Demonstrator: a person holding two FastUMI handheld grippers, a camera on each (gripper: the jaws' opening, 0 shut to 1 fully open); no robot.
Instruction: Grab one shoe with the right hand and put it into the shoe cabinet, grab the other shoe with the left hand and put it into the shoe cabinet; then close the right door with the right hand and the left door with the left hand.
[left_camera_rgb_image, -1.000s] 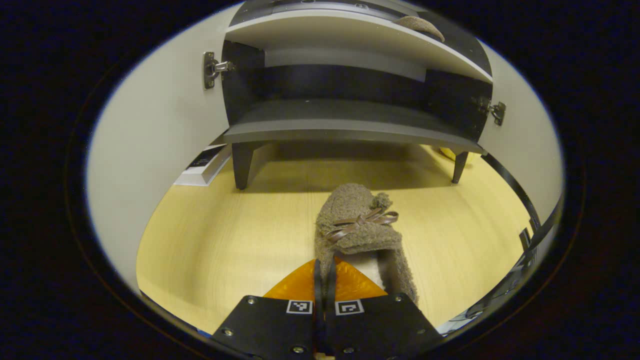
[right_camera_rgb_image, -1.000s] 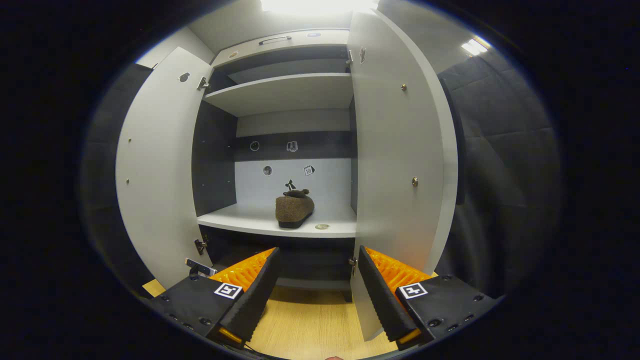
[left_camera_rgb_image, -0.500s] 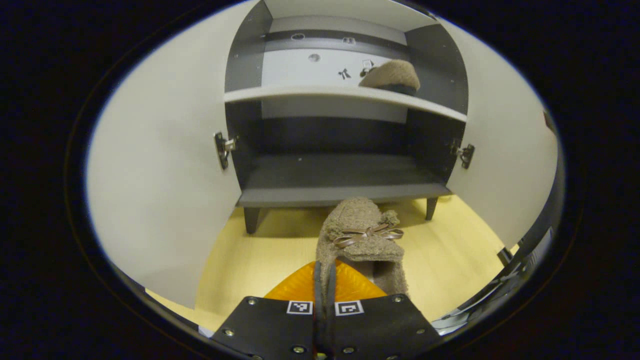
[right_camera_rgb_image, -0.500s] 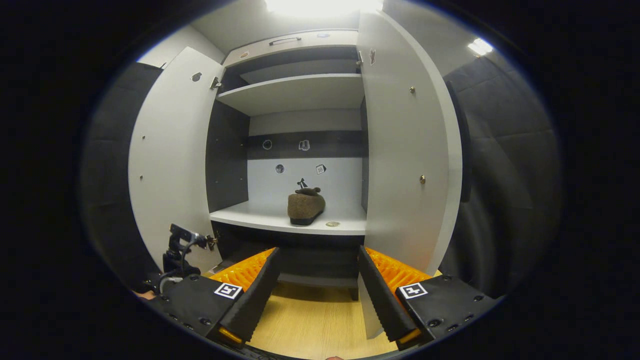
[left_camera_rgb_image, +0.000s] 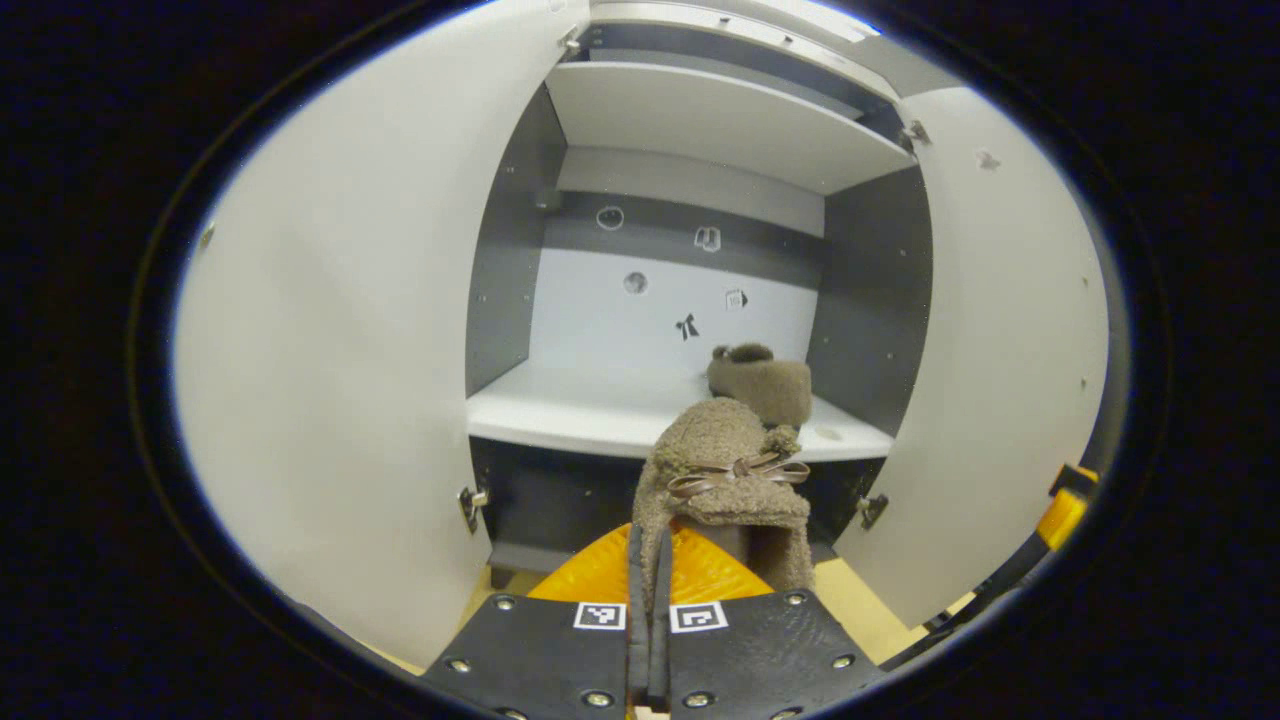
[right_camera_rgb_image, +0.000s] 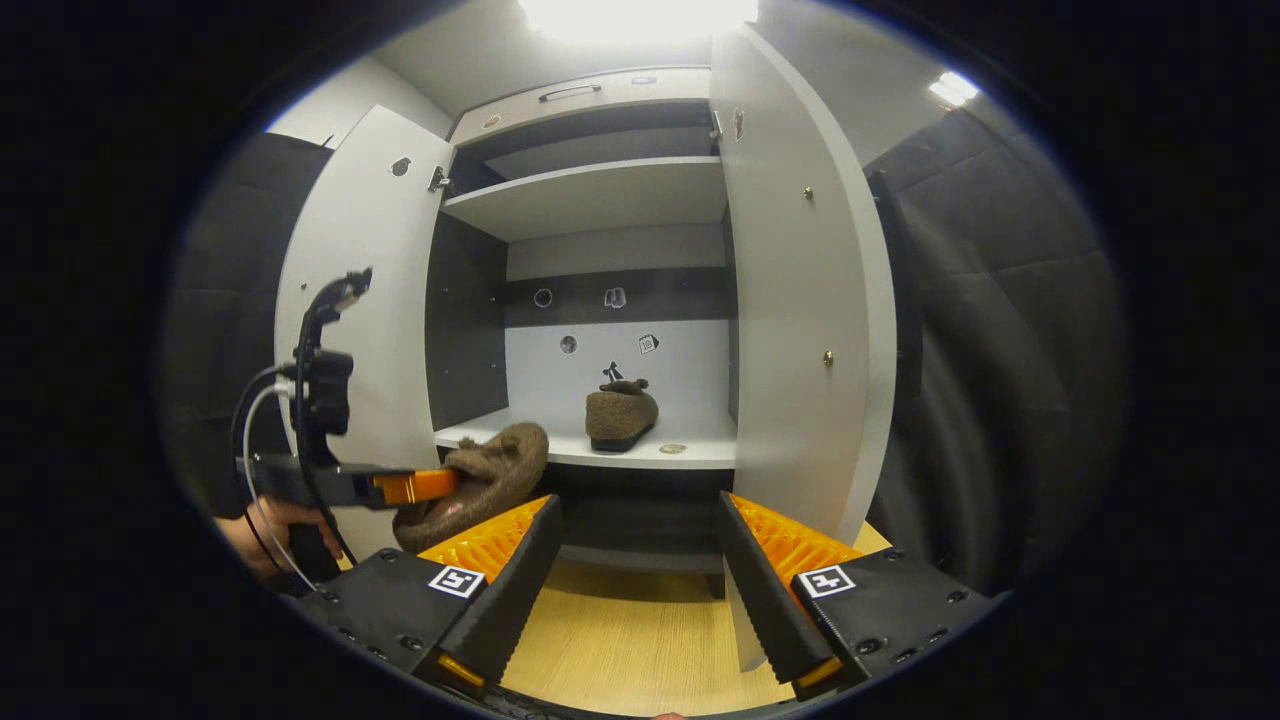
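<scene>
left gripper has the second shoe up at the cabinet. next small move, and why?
Probably carry the held shoe forward over the shelf and set it left of the shoe already there. The left gripper is shut on the held shoe, which sits in front of the shelf edge at about its height. The bare shelf lies left of the placed shoe. Both doors stand open; the right gripper is open, holding nothing.

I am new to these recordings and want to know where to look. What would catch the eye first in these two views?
First, the fuzzy brown shoe pinched in the left gripper, held up in front of the open shoe cabinet. Next, its twin, the second shoe, standing on the cabinet's white middle shelf, toward the right. The right gripper is open and holds nothing.
</scene>
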